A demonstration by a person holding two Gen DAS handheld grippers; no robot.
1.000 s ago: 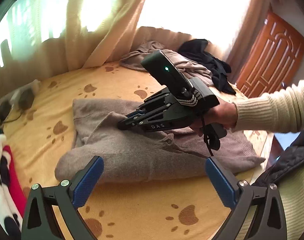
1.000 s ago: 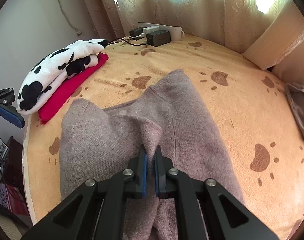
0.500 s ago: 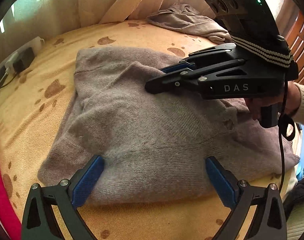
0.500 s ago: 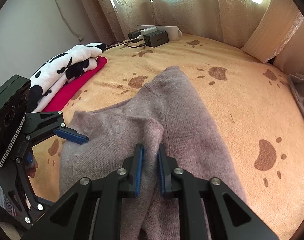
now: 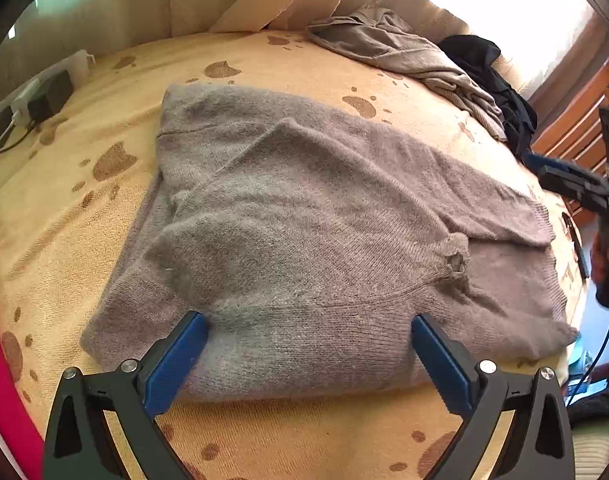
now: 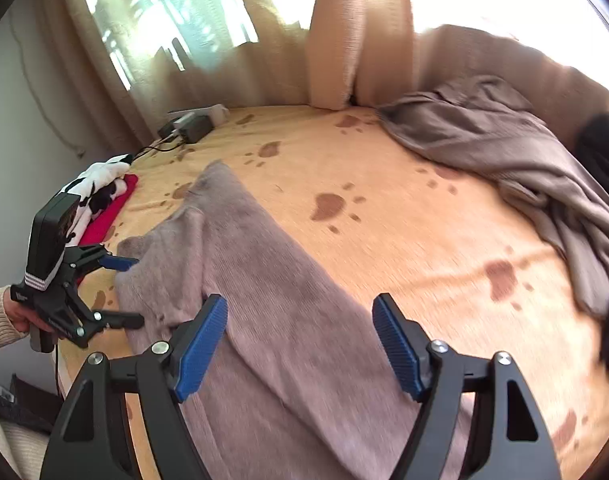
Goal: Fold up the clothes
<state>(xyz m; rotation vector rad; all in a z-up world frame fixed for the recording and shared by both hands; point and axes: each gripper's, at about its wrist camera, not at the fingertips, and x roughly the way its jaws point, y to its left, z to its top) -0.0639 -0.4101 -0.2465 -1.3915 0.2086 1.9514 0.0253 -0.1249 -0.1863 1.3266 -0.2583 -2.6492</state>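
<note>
Folding continues on the grey sweater [image 5: 304, 216], spread mid-bed on the paw-print bedspread [image 5: 304, 60], one sleeve already laid across the body. Left gripper [image 5: 308, 352] released, jaws wide, straddling the near hem at 6 o'clock; pads not seen pinching. Right gripper [image 6: 300, 344] jaws have just been opening; nothing between them, only sweater cloth lying below.

Judgement: next fold wants both grippers on matching edges. Left should close on the hem through every layer; right should take the same edge further along. Lift together, carry over evenly, keep the sleeve from sliding off.

Count: one sweater in work; two loose garments at 1 o'clock in the left wrist view, taupe garment [image 5: 404, 52] and black garment [image 5: 500, 92]; one stack, spotted on red [image 6: 100, 196], at 9 o'clock in the right wrist view.
</note>
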